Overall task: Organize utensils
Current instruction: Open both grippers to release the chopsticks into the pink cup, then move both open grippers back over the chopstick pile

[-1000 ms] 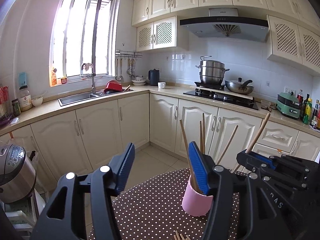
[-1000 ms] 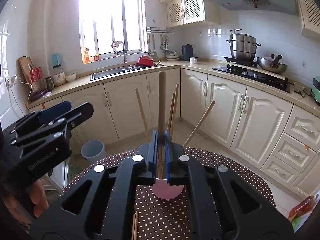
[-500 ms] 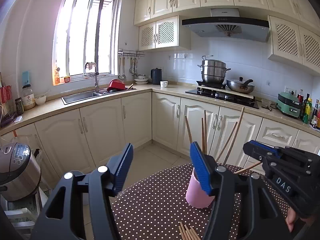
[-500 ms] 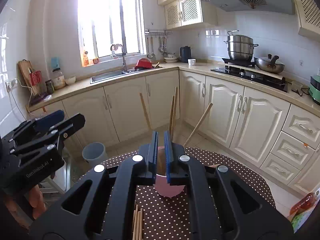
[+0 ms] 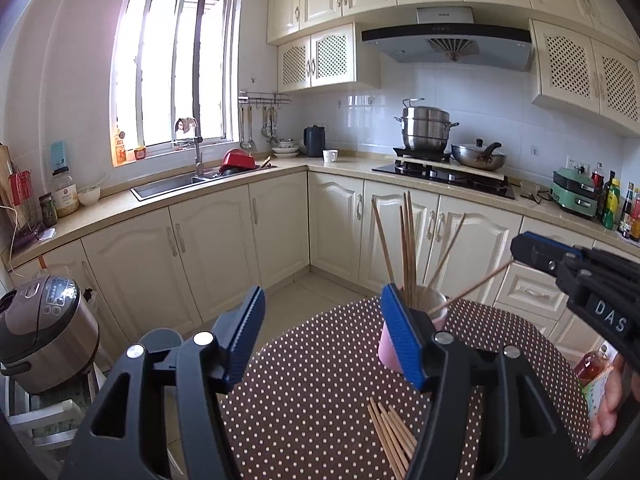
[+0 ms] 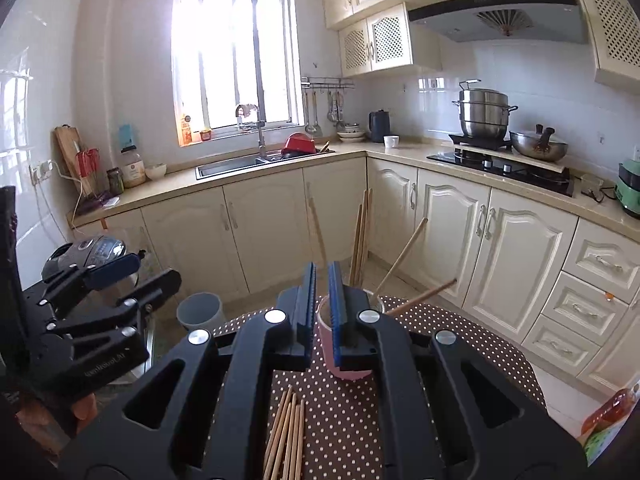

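A pink cup [image 5: 388,346] stands on the brown dotted table [image 5: 320,380] with several wooden chopsticks [image 5: 408,240] in it, some upright, some leaning right. More loose chopsticks [image 5: 390,434] lie flat on the cloth nearer me. My left gripper [image 5: 322,336] is open and empty, its right finger overlapping the cup's left side in view. My right gripper [image 6: 322,304] is shut with nothing between its blue pads, just short of the cup [image 6: 344,360]. The loose chopsticks [image 6: 286,436] lie under it. Each gripper shows in the other's view: the right gripper [image 5: 576,272], the left gripper [image 6: 140,276].
A rice cooker [image 5: 44,328] stands on a stool at the left, and a grey bin [image 6: 200,312] is on the floor past the table's far edge. A bottle and packet [image 5: 596,372] sit at the table's right. Cream cabinets [image 6: 516,248] line the far side.
The chopstick held upright in my right gripper a second ago now rests in the cup. Both grippers have drawn back from the cup, bringing the loose chopsticks into view.
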The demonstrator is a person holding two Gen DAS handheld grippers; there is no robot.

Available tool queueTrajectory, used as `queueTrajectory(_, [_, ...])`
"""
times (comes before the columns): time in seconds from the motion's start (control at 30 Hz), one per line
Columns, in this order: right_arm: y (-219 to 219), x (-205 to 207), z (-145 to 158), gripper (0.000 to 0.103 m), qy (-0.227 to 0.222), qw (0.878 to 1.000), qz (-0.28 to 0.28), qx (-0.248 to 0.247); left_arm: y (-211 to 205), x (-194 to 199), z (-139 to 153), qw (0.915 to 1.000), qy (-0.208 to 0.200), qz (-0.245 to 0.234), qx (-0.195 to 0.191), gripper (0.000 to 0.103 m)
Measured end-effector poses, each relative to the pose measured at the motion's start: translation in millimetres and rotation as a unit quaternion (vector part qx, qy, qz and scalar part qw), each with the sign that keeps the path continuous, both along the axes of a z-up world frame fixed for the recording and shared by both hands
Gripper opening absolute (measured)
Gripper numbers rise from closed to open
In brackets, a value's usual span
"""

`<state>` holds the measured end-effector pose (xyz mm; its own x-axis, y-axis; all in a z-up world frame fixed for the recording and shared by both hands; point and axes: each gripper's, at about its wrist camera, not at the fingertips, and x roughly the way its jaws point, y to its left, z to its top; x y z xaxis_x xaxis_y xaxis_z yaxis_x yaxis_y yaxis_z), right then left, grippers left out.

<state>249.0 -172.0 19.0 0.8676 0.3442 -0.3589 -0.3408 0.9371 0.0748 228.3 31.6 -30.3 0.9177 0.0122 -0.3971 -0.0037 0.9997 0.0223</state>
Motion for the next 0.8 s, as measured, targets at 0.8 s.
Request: queueTrajectory(0.8, [-14, -36, -126, 0.048, 0.150, 0.988, 0.018, -0.020, -15, 22, -166, 0.9445, 0.314, -0.065, -0.071, 0.060])
